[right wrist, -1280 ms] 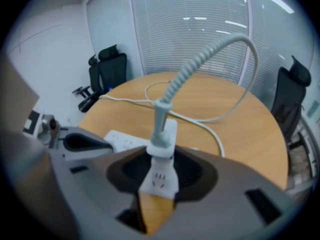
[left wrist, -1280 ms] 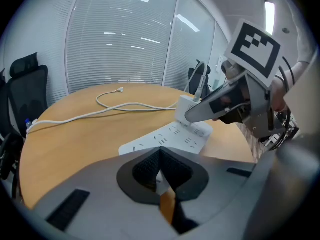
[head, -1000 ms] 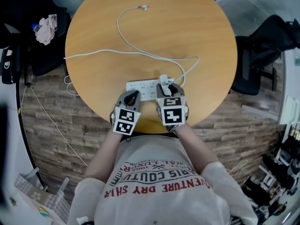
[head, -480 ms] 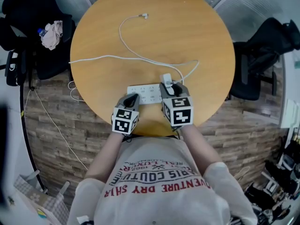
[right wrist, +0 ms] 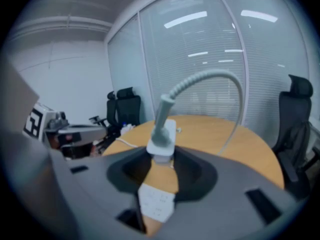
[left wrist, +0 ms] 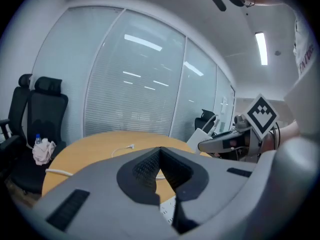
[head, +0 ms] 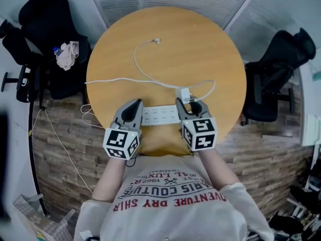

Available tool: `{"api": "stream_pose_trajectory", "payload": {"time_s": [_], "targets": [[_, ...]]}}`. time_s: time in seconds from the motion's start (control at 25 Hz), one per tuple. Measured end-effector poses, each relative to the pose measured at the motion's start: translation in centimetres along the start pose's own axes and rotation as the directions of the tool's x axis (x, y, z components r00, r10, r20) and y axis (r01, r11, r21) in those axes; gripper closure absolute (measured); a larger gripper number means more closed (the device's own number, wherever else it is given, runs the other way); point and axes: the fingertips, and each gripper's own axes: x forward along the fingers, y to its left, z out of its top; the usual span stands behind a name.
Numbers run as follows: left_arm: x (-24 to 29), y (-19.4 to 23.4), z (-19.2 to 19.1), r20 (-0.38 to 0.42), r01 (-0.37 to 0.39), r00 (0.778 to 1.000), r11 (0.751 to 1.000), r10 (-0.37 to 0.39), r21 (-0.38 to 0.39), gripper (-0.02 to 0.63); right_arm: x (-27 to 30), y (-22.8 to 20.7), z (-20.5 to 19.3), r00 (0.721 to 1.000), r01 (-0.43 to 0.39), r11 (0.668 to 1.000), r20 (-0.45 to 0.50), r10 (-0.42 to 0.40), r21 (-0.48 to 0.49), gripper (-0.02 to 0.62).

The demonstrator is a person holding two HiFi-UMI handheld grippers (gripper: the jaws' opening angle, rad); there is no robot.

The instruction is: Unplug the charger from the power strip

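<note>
At the far left, a black office chair (head: 47, 21) is standing beside the round wooden bench (head: 200, 44), and a crumpled pale cloth (head: 66, 55) is lying on it. A thin white lead (head: 138, 59) is curling over the middle of the bench.

The left tool (head: 133, 105) is being held over the left end of the long white power strip (head: 160, 115). In the left gripper view the left tool (left wrist: 160, 151) is showing its two grey jaws pressed together, with nothing between them. A corner of the strip (left wrist: 168, 211) is showing below them.

The power strip is lying flat on the near part of the bench, between the two tools.

The right tool (head: 189, 103) is hanging over the right end of the strip. Its jaws are clamped on the white block-shaped charger (head: 184, 93). In the right gripper view the right tool (right wrist: 161, 156) is gripping the charger (right wrist: 162, 134) by its sides. The charger is out of the strip and raised above it: bare wood is showing between its underside and the strip (right wrist: 156, 201). A thick white cable (right wrist: 220, 76) is rising from the top of the charger and arching to the right, down to the bench.

At the far right, a second black office chair (head: 281, 59) is standing near the bench edge.
</note>
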Motion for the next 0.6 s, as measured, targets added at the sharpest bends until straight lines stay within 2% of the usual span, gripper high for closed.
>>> {"api": "stream_pose_trajectory", "payload": {"time_s": [0.16, 0.32, 0.44, 0.6], "targets": [[-1.5, -1.3, 4.7, 0.093, 0.009, 0.996, 0.998, -0.014, 0.058, 0.577, -2.4, 0.5, 3.2, 0.995, -0.003, 0.999, 0.098, 0.008, -0.053, 0.442], [-2.8, -2.4, 8.1, 0.182, 0.014, 0.983, 0.994, -0.035, 0.113, 0.577, -4.6, 1.2, 5.5, 0.978, 0.018, 0.993, 0.208, 0.007, -0.119, 0.442], [-3.8, -3.4, 9.7, 0.219, 0.029, 0.974, 0.991, -0.058, 0.134, 0.577, -5.9, 1.7, 6.5, 0.961, 0.014, 0.992, 0.274, 0.022, -0.129, 0.441], [-3.8, -3.7, 9.8, 0.225, 0.037, 0.972, 0.989, -0.070, 0.145, 0.577, -6.2, 1.7, 6.9, 0.955, -0.001, 0.993, 0.294, 0.035, -0.116, 0.442]]}}
